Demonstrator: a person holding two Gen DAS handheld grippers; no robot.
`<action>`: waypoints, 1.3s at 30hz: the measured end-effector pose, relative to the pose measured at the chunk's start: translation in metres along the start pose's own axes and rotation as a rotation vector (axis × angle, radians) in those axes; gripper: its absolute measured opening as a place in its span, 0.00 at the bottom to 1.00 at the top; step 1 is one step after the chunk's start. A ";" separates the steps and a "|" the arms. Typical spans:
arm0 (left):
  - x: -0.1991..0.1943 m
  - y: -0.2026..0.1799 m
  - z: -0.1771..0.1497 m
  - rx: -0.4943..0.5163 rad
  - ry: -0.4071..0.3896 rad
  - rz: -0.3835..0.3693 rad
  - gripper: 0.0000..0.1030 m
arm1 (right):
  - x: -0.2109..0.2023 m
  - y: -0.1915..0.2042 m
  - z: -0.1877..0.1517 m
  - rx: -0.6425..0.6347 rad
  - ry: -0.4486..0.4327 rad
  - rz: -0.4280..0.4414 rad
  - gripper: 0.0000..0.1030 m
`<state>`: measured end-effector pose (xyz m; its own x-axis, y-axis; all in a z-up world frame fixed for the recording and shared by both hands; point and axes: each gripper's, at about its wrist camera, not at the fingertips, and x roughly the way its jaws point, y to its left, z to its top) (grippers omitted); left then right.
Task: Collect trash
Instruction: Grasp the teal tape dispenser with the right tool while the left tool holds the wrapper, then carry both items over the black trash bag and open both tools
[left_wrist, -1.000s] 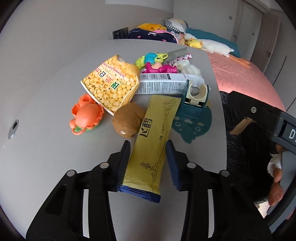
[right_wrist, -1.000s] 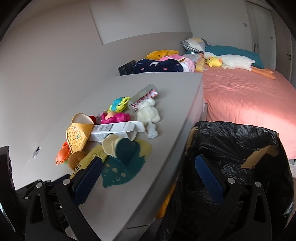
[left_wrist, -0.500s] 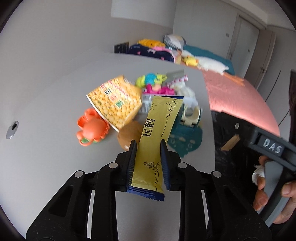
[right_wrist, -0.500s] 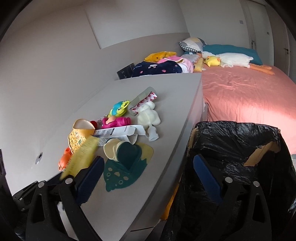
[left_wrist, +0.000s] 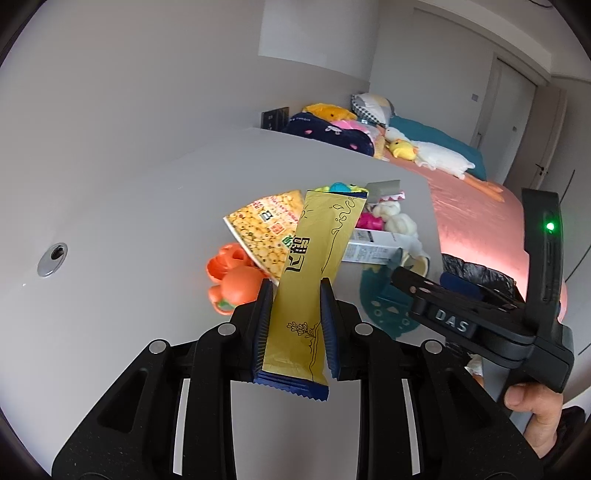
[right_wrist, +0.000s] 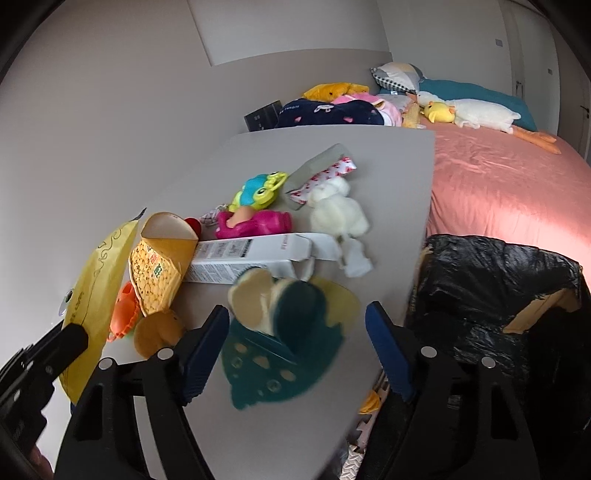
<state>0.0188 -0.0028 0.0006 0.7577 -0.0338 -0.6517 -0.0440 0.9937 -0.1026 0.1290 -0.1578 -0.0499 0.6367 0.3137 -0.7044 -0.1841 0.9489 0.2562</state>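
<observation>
Gripping a gold wrapper (left_wrist: 312, 280) between both fingers, the left gripper (left_wrist: 295, 325) holds it lifted clear of the table (left_wrist: 129, 229), its far end tilted over the pile. The right gripper (right_wrist: 297, 350) hangs spread wide with nothing in it, above the table's near corner and a teal plush (right_wrist: 284, 369).

Beside that corner, to the right, stands the bin (right_wrist: 491, 295), lined with a black bag; whether anything lies inside cannot be told. By the look of it, 1 piece is on its way and has yet to cross to the bin.

Beyond the plush, likely trash left on the table: a yellow snack bag (right_wrist: 159, 269), a white carton (right_wrist: 251, 254) touching it, and farther off a red-and-white wrapper (right_wrist: 325, 177). Mixed among them are toys, an orange one (left_wrist: 236, 280) by the snack bag, a pink one (right_wrist: 255, 225), a white plush (right_wrist: 340, 214), which probably stay. Most of the job looks undone.
</observation>
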 end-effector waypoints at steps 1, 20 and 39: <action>0.002 0.002 0.001 -0.003 0.001 0.001 0.24 | 0.002 0.002 0.000 -0.001 0.002 0.003 0.74; -0.012 0.000 0.002 -0.004 -0.020 -0.009 0.24 | -0.004 -0.002 0.003 -0.003 0.008 0.020 0.35; -0.015 -0.048 0.014 0.052 -0.041 -0.070 0.24 | -0.063 -0.046 0.014 0.059 -0.094 0.048 0.35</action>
<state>0.0188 -0.0487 0.0260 0.7835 -0.1000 -0.6133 0.0428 0.9933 -0.1073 0.1078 -0.2216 -0.0084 0.6963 0.3519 -0.6256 -0.1736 0.9282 0.3290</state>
